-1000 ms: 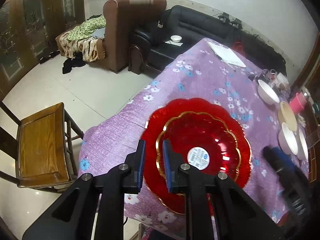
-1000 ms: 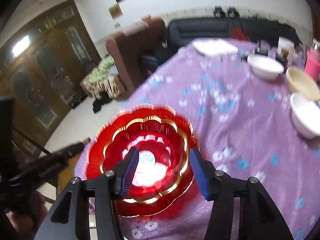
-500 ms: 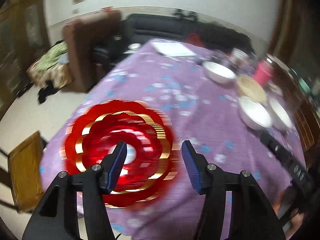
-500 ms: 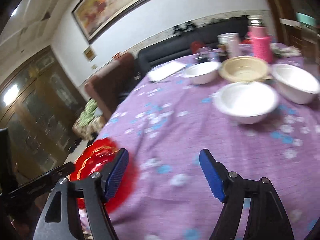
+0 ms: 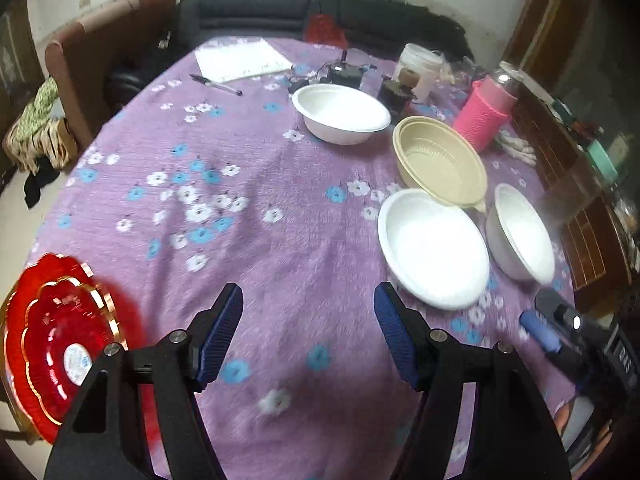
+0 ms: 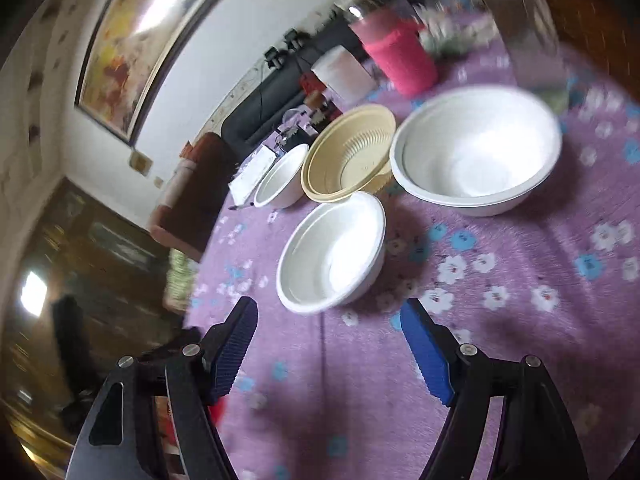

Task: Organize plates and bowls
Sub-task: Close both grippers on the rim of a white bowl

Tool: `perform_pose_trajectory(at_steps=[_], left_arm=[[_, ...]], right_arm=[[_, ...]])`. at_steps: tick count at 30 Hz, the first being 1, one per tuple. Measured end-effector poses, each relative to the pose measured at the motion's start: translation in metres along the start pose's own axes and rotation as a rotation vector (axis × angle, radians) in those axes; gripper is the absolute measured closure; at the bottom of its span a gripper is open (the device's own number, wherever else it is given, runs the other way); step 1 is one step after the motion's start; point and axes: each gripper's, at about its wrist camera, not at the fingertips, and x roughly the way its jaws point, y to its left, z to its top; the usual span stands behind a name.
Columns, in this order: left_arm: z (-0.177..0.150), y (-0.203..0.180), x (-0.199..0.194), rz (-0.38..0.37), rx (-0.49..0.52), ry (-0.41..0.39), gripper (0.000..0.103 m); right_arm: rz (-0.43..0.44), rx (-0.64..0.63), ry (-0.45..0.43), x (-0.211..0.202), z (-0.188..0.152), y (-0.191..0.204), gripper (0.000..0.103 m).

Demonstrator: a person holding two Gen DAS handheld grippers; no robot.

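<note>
Nearest the left wrist camera, the left gripper (image 5: 308,328) hangs over the purple flowered cloth of the bench (image 5: 248,184) with its blue pads spread wide; its jaws have just been opening, and only bare cloth lies between them. Off to its left, at the bench's near edge, sit the stacked red plates (image 5: 60,340), a smaller gold-rimmed one nested in a larger one, well apart from the bowls. Low on the right of that view the tip of the right gripper (image 5: 540,332) shows, blurred. From its own camera the right gripper (image 6: 328,344) also stands wide apart, its jaws too having just been opening, with nothing between the pads; a dark shadow falls on the cloth beneath it. Just beyond its fingertips rests the nearest white bowl (image 6: 332,252), upright and not touched by either pad. To the right of that bowl lies a second white bowl (image 6: 476,148), the largest in this view. Behind the two stands the tan bowl (image 6: 348,156), its rim appearing to touch the near white one. Farther back sits the far white bowl (image 6: 282,176). Beyond the bowls come a pink cup (image 6: 400,56), a white tub (image 6: 344,72), and paper with a pen (image 5: 216,82).
</note>
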Motion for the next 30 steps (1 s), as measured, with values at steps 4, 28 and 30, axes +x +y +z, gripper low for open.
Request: perform_pose_trajectory(at_steps=[4, 28, 30], left_arm=[[0.015, -0.006, 0.016, -0.018, -0.032, 0.039, 0.036], [0.038, -0.044, 0.084, -0.131, -0.062, 0.209, 0.036], [0.037, -0.046, 0.085, -0.133, -0.065, 0.206, 0.036]], right_arm=[[0.018, 0.083, 0.067, 0.023, 0.019, -0.012, 0.026], [-0.027, 0.119, 0.067, 0.076, 0.043, -0.032, 0.033], [-0.026, 0.125, 0.055, 0.075, 0.044, -0.033, 0.032]])
